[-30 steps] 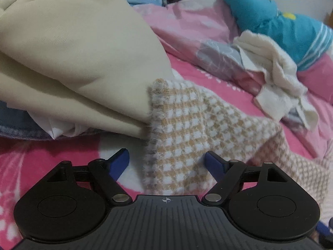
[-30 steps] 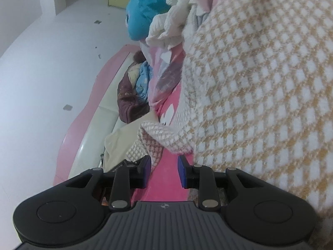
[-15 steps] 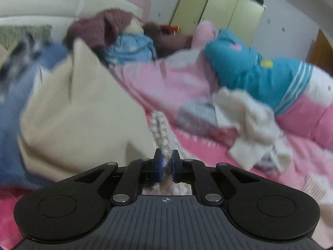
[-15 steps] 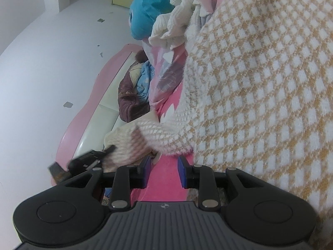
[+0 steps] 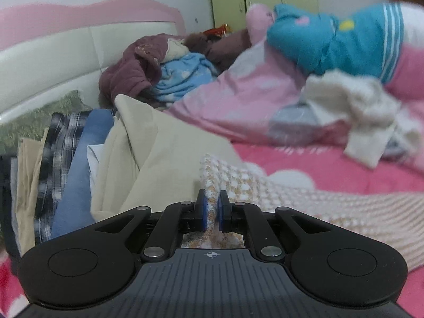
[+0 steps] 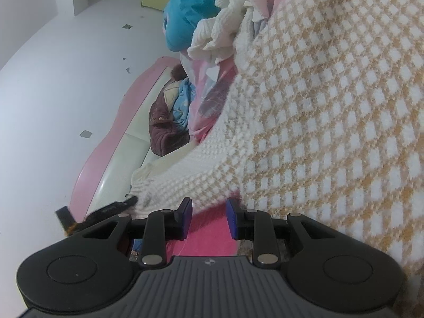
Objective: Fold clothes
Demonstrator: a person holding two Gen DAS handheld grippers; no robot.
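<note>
L wrist view, left to right: a stack of clothes [image 5: 66, 159] stands on edge by the white headboard [image 5: 53, 61], w/ a plaid piece, a blue piece and a beige cloth [image 5: 159, 153] at its right. Just right of that, the left gripper [image 5: 212, 209] has its blue pads pinched on an edge of the checked sweater [image 5: 304, 198], which runs off to the right over the pink bedsheet [image 5: 344, 169]. Further back a cream knit top [image 5: 357, 111] lies crumpled, blurred, below a blue plush toy [image 5: 344, 42].

R wrist view: the sweater [image 6: 331, 119] fills the right side, lifted & draped close to the lens. The right gripper [image 6: 209, 218] has fingers apart, only pink sheet showing between them; sweater hem sits just above the pads, probably not touching.
</note>
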